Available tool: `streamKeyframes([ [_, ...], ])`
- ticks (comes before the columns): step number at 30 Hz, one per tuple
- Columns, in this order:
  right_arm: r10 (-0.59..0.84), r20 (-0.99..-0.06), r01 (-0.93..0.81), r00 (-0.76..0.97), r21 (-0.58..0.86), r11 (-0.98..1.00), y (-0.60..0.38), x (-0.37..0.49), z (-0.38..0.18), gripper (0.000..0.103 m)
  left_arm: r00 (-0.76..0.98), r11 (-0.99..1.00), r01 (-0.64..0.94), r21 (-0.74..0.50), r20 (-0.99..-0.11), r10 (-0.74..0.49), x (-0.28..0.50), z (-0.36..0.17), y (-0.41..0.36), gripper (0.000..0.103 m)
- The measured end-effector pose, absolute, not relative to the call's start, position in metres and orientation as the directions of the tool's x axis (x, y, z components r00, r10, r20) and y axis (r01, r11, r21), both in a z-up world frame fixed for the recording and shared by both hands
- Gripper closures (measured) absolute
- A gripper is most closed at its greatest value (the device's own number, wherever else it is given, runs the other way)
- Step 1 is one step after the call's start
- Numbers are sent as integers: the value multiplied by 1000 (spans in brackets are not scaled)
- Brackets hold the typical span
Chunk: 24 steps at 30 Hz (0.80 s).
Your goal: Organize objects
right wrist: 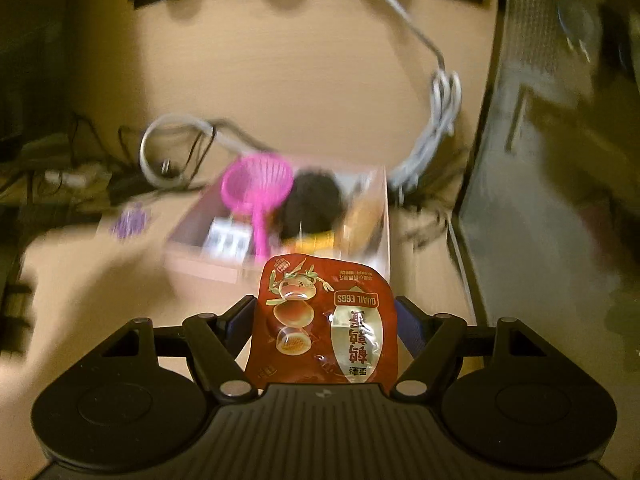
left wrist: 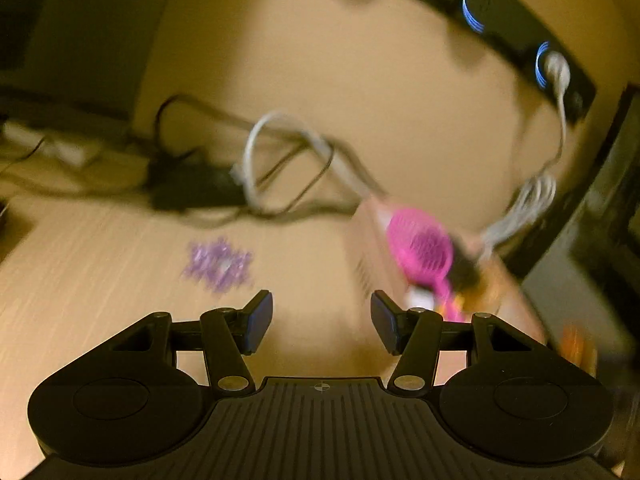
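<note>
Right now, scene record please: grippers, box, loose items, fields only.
left gripper: open, nothing between the jaws
right gripper: shut on quail egg pack
box: open-topped, on the desk ahead of the right gripper
box contents: pink strainer, dark round item, other small packets, too blurred to name
purple item: loose on desk, to the left of the box in both views
cables: tangled behind the box
image quality: motion blur in both views
</note>
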State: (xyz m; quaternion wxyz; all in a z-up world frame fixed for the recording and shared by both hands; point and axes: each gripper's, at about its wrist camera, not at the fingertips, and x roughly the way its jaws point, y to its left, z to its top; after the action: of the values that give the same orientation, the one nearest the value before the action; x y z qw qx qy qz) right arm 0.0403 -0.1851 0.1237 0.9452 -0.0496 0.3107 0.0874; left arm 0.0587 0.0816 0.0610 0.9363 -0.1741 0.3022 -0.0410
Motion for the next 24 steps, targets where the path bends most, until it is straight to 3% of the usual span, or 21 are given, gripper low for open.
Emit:
streamKeyframes([
  [4,139,-583,-171,800,0,985,-177,91,134,29,782,947,-9,-322,-593,-194,40,53,80,44],
  [6,132,-625,-179,770,-13,984,-169,114,127,17,769,946,-24,-325,-611,-190,32,53,86,44],
  [8,113,-636,-173,763,-33,984,-158,123,121,16,768,938,-37,-346,-611,-195,20,54,97,44],
  [12,213,-609,-265,764,5,964,-112,115,120,15,759,925,-94,-368,-628,-173,-3,57,124,44],
  [15,302,-597,-364,743,18,931,-59,115,116,9,749,914,-128,-384,-642,-164,-18,60,144,44],
  [18,348,-625,-431,698,21,902,0,125,98,4,748,917,-136,-376,-646,-154,-34,66,164,44],
  [24,298,-704,-464,644,-50,885,77,151,45,4,732,910,-157,-383,-663,-153,-48,71,194,44],
])
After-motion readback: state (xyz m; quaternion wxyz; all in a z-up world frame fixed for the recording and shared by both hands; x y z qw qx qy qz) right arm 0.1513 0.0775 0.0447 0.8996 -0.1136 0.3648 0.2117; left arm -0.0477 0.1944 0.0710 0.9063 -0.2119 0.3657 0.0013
